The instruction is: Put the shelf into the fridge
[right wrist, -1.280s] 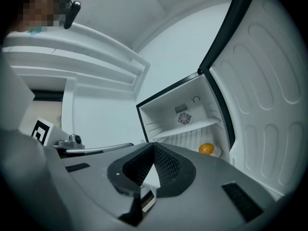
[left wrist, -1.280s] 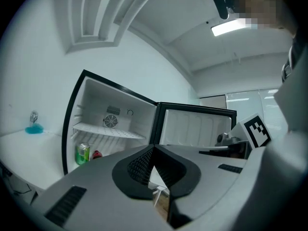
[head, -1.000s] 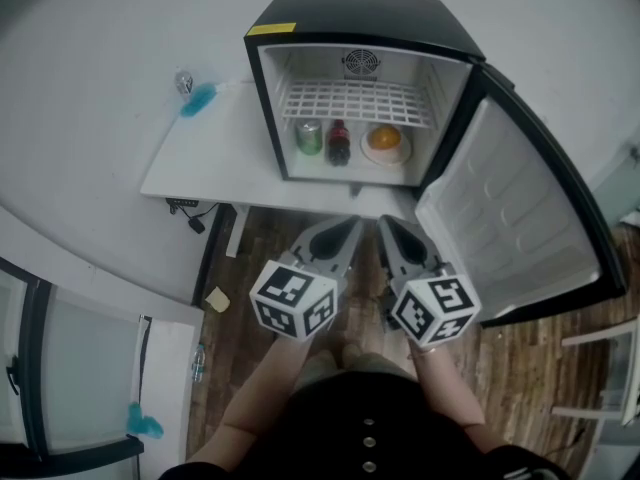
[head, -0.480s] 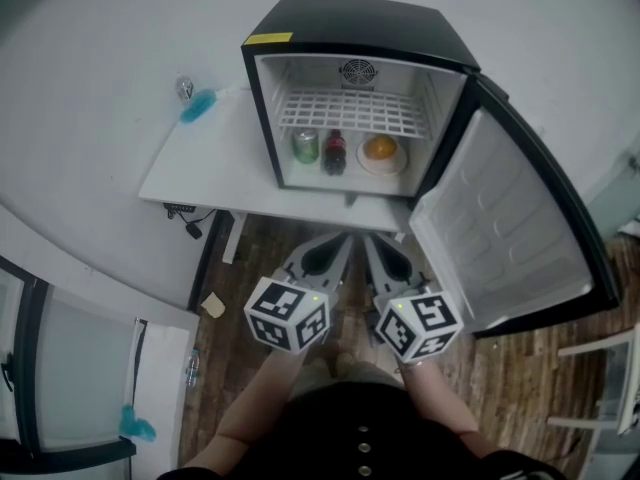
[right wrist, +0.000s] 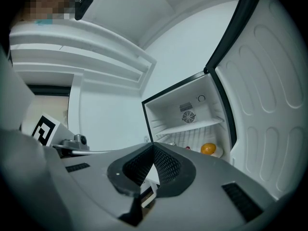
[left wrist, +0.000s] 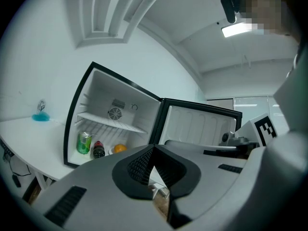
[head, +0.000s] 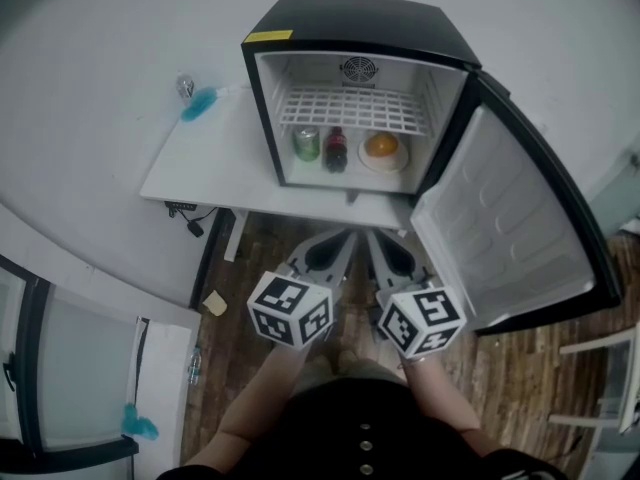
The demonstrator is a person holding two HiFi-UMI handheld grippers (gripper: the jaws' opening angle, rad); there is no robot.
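1. My left claw (left wrist: 153, 147) is closed: the two jaws meet at the tips, and nothing is between them.
2. My right claw (right wrist: 153, 146) is just beside it, closed the same way and empty.
3. The fridge (head: 360, 23) stands ahead of both claws, apart from them, on a white table (head: 205, 163). Its door (head: 510, 228) is open on the right claw's side.
4. The shelf (head: 350, 110) lies inside the fridge, above a green can (head: 306, 143), a dark bottle (head: 336, 149) and an orange (head: 381, 145).
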